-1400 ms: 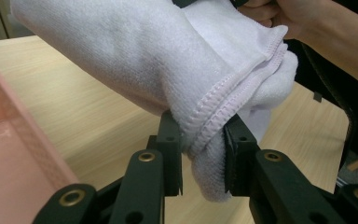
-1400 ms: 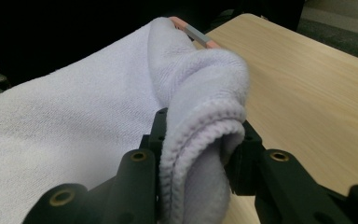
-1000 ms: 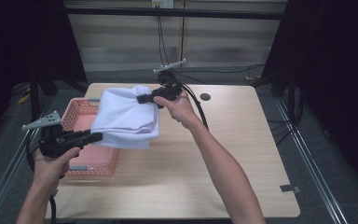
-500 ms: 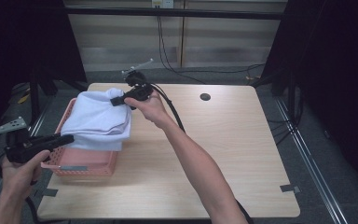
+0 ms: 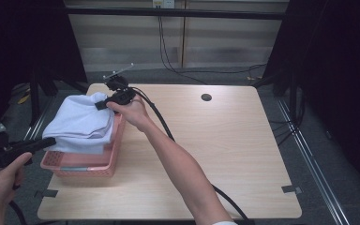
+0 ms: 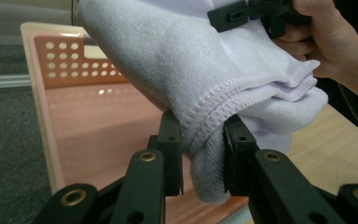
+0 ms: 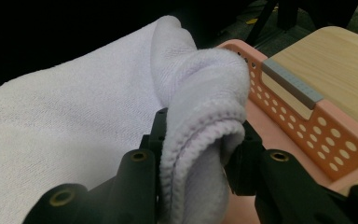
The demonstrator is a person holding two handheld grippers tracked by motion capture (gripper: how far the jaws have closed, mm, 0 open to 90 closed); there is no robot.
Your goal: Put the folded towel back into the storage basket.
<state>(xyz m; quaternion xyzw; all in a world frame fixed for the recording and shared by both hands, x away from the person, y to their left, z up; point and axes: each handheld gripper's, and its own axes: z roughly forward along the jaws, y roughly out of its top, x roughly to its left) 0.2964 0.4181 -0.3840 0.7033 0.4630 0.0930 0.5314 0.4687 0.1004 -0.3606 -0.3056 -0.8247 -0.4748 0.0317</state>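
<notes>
A folded pale lilac towel (image 5: 82,123) hangs stretched between my two grippers, above a pink perforated basket (image 5: 104,161) at the table's left edge. My left gripper (image 5: 51,141) is shut on the towel's near corner (image 6: 205,140), whose hemmed edge is pinched between the black pads. My right gripper (image 5: 101,104) is shut on the far corner (image 7: 200,140), a thick folded bunch of cloth between its jaws. In the left gripper view the right hand and its gripper (image 6: 249,11) show at the top right. The basket's floor (image 6: 102,126) lies bare beneath the towel.
The light wooden table (image 5: 215,150) stretches to the right of the basket, with a small round hole (image 5: 206,97) near its back edge. A black cable (image 5: 161,124) trails from the right gripper along the forearm. Dark frame posts and floor cables surround the table.
Both grippers have carried the towel to the left, from beside the basket to above it, and slightly down. Both still grip it.
</notes>
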